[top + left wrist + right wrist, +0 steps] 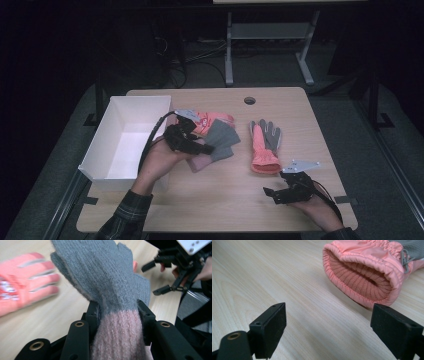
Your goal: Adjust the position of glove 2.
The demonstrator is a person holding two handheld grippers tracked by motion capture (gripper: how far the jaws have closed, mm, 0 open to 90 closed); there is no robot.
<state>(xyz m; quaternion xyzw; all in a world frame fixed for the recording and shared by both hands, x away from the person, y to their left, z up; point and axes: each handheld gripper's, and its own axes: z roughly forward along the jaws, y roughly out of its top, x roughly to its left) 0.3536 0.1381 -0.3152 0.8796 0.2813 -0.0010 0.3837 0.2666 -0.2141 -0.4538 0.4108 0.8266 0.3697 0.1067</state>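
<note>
Grip looks solid: your left gripper [117,312] pinches the grey-and-pink knit glove [110,287] at the cuff, so swing it over the white cardboard box [107,145] at frame left; right gripper [332,325] gapes empty.

A lab or office workroom, dimly lit. A light wooden desk [210,200] with a cable hole [249,100] stands on grey carpet. Loose cables [172,60] and a metal table frame [270,45] lie beyond its far edge.
</note>
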